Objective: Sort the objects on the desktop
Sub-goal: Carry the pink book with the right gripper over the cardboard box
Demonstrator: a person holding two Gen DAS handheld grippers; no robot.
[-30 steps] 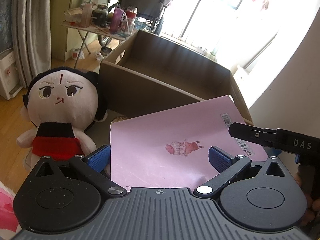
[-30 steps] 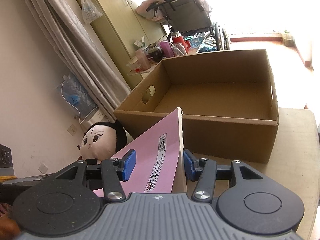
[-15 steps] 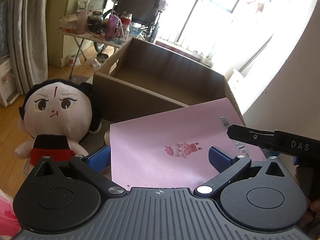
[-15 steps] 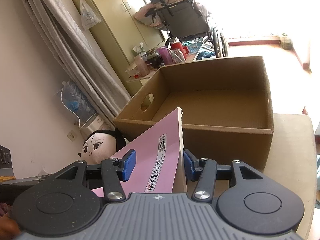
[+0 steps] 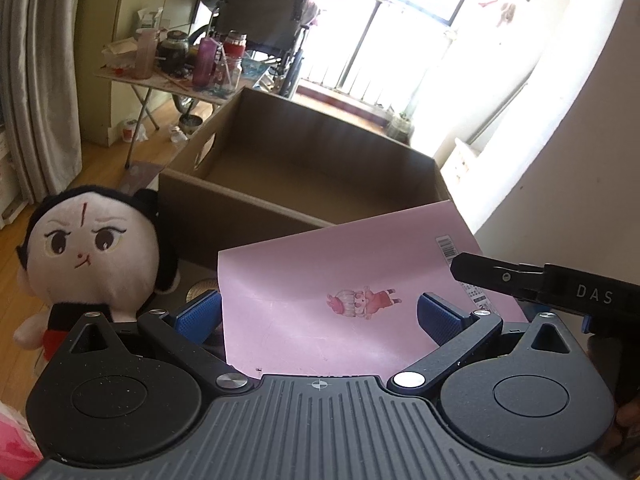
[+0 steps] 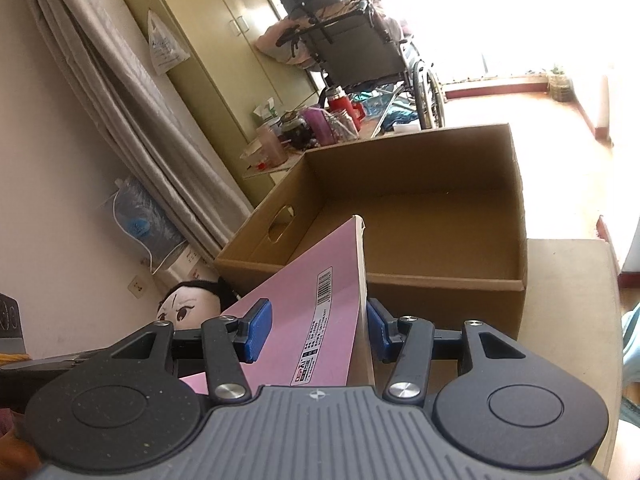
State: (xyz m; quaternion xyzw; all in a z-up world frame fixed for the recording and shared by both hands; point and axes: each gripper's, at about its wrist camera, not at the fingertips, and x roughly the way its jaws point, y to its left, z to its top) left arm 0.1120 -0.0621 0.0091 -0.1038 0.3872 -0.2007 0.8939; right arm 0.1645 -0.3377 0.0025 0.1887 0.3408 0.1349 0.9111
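Rising slightly, the left gripper (image 5: 320,314) now looks further into the cardboard box (image 5: 256,204), so the plush doll (image 5: 94,256) sits lower in its view.
Nearest, the pink notebook (image 6: 320,320) is held off the table, tilted toward the box; whether the half-open right gripper (image 6: 316,330) or the wide-open left one pinches it is unclear. The doll's body is cut off behind the grippers. Beyond, glare washes out the window (image 5: 400,40).

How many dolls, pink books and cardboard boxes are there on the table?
Dolls: 1, the plush doll
Pink books: 1, the pink book
Cardboard boxes: 1, the open cardboard box
Total: 3
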